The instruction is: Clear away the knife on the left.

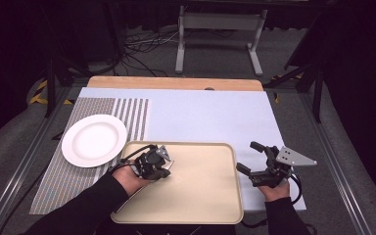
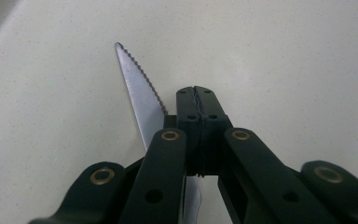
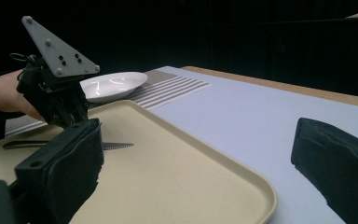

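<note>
White plate [image 1: 94, 140] on striped placemat [image 1: 132, 117], far left. Beige tray [image 1: 200, 196] near centre. Left gripper [image 1: 162, 168] over tray's left part, jaws clenched together above a serrated knife [image 2: 137, 88] lying flat on the tray; not gripping it. Right gripper [image 1: 250, 156] just right of tray, jaws spread wide, empty.

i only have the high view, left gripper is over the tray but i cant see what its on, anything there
Observer: Yes, a serrated knife lies flat on the tray, beside the left gripper.
Operator: is it gripping it
Observer: No. In the left gripper view its jaws are shut together, with the blade alongside them.
Operator: and the right one
Observer: The right gripper is open, holding nothing, just off the tray's edge.
</note>
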`<state>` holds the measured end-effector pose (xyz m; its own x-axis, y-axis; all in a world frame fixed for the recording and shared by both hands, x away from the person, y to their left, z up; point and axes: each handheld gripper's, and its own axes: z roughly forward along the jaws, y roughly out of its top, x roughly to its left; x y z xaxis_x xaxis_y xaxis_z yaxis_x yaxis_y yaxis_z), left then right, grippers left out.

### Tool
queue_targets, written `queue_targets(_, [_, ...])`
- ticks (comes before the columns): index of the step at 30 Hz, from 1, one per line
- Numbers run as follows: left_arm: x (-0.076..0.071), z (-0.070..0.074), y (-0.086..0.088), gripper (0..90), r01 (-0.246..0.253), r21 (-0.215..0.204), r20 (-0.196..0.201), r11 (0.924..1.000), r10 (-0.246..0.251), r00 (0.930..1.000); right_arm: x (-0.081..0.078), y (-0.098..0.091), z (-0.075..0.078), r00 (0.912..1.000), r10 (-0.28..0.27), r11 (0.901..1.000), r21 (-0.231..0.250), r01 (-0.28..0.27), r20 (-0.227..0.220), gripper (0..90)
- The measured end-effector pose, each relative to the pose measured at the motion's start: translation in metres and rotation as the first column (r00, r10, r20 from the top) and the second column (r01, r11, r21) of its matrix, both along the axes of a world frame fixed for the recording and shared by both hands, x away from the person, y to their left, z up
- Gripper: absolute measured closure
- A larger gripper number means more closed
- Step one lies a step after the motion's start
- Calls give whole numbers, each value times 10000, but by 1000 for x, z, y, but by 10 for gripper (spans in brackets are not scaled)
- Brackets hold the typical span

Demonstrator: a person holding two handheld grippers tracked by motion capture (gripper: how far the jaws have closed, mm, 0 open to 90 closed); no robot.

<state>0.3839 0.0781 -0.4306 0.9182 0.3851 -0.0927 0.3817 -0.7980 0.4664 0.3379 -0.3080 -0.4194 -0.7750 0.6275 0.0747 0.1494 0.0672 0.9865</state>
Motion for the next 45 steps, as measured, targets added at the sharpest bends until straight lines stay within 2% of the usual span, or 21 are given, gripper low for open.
queue_targets(4, [0,-1,-2,900,53,74,169,10000,-54,9998,0,0,0,10000,18,10000,-6,-18,-37,29])
queue_targets(7, [0,-2,-2,900,64,283,270,9996,-72,9996,0,0,0,10000,21,10000,-16,-21,-26,29])
queue_targets(13, [1,-3,0,900,183,278,267,9994,-191,9995,0,0,0,10000,15,10000,-9,-15,-76,30])
queue_targets(19, [3,-3,4,900,97,299,304,9995,-106,9995,0,1,0,9999,50,10000,-4,-50,-99,31])
queue_targets(45, [14,-2,40,900,-437,516,478,9977,413,9980,1,2,-1,9997,125,9999,-71,-127,-195,34])
